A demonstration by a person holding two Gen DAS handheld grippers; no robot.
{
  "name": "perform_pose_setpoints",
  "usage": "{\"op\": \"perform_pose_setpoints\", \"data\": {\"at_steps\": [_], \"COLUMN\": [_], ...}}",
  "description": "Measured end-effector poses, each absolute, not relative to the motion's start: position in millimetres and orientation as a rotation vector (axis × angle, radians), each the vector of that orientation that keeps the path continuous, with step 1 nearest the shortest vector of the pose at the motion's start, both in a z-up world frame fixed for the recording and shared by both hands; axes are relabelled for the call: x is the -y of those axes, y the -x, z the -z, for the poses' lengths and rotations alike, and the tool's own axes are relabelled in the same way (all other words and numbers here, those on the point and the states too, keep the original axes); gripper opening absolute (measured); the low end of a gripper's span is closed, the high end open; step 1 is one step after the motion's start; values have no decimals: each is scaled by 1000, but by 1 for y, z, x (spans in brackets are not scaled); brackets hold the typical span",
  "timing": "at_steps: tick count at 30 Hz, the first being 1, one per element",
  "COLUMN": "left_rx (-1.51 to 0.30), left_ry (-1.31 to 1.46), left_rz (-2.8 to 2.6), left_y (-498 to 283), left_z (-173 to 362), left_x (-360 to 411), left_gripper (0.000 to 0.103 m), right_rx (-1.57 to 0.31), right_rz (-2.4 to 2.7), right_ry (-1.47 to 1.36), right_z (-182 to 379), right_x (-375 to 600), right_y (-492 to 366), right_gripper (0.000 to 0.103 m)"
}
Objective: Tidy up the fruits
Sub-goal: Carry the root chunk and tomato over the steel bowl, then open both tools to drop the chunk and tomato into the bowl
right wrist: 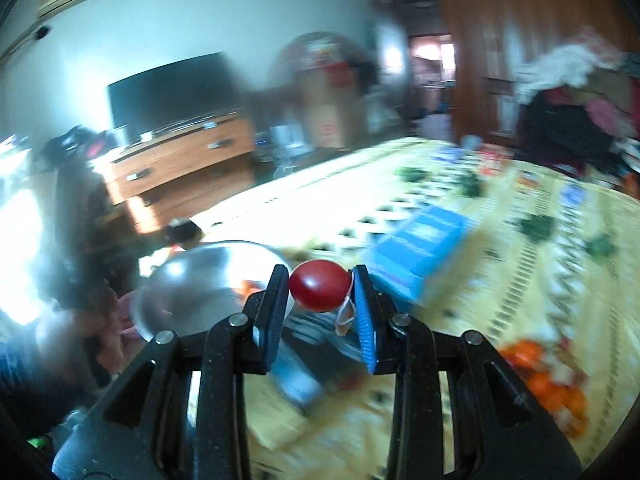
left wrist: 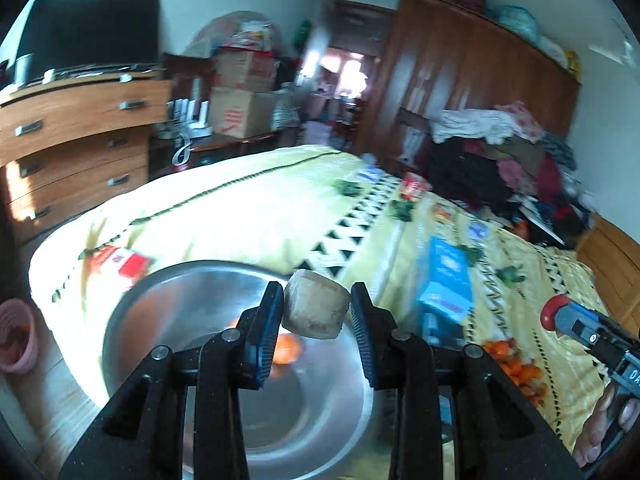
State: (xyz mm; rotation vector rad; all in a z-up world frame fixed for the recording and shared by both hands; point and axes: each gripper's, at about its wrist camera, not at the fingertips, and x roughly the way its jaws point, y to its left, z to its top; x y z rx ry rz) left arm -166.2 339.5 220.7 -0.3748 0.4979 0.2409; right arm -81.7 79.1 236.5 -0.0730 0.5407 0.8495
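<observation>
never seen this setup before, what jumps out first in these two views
Each gripper holds a fruit in the air above a yellow patterned bedspread: the left gripper pinches a brownish, blunt-ended fruit, the right gripper a small glossy red fruit. A big steel bowl sits at the bed's near edge below the left gripper, with something orange inside, and a pile of orange fruit lies to the right.

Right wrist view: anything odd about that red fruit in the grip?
Yes. The red fruit sits pinched between the right gripper pads, and a pale string or tag dangles from its right side beside the blue pad; the blur hides what it is. Nothing looks spilled or damaged.
</observation>
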Motion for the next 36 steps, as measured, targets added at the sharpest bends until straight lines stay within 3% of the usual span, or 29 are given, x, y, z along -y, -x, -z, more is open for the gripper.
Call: {"op": "perform_pose_setpoints", "data": {"at_steps": [12,21,24,27,29,31,33,36], "left_rx": [-754,-771,-766,-758,-750,-739,-726,-704], "left_ry": [439,440,441,442,444,443,439,418], "left_rz": [-248,-250,-245,-249,-260,-276,-286,-278], "left_y": [154,151,150,151,153,155,157,157], "left_z": [-131,-124,-127,-130,-131,-134,-138,-148], "left_x": [-379,-380,-380,-380,-382,-383,-381,-371], "left_gripper": [35,36,48,52,57,60,62,63], "right_rx": [-818,-920,-925,-928,-922,-915,-882,-824], "right_rz": [-976,-954,-956,-965,-966,-967,-968,-976], "right_ry": [213,233,237,235,224,204,166,113], "right_z": [-148,-121,-119,-119,-121,-126,-137,-158], "right_x": [-223,-234,-235,-236,-234,-228,-218,-200], "right_y": [79,72,73,74,75,75,77,82], "right_gripper": [32,34,34,34,37,52,60,64]}}
